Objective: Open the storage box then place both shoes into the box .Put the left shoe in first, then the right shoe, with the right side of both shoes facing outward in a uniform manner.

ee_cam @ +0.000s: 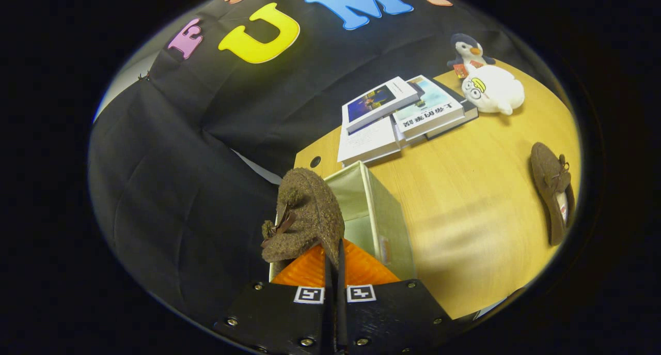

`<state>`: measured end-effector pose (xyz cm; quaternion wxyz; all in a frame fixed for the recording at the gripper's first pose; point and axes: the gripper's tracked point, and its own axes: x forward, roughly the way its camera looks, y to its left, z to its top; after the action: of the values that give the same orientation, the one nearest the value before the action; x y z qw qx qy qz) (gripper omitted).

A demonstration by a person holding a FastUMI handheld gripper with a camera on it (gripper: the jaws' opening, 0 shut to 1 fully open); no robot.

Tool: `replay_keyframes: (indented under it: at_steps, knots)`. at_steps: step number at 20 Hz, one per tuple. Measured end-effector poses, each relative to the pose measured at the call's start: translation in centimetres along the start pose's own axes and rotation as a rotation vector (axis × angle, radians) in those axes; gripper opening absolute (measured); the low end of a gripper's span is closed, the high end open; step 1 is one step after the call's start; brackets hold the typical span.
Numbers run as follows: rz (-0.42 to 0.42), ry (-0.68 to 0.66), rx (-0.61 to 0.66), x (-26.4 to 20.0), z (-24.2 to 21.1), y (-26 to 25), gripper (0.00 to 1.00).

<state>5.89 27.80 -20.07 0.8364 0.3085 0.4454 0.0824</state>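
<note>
Clamped between the gripper fingers is the rim of a brown fuzzy shoe, its toe pointing away, hanging over the open storage box. That pale fabric box sits at the near corner of the wooden table. The second shoe lies well apart from it on the tabletop. Beyond the box are stacked books and two plush toys.

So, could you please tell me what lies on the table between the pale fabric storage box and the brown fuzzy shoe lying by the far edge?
Gripper view: bare wooden table between the pale fabric storage box and that brown fuzzy shoe.
</note>
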Motion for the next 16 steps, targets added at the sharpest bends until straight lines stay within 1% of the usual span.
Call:
replay_keyframes:
  at_steps: [9,12,14,16]
  knots:
    - [-0.071,0.052,0.067,5.8,-4.2,-0.1,0.02]
    - [-0.091,0.091,0.081,7.4,-5.7,0.0,0.02]
    - [-0.097,0.115,0.076,7.9,-6.6,0.2,0.02]
    - [-0.092,0.126,0.04,8.1,-7.1,0.8,0.03]
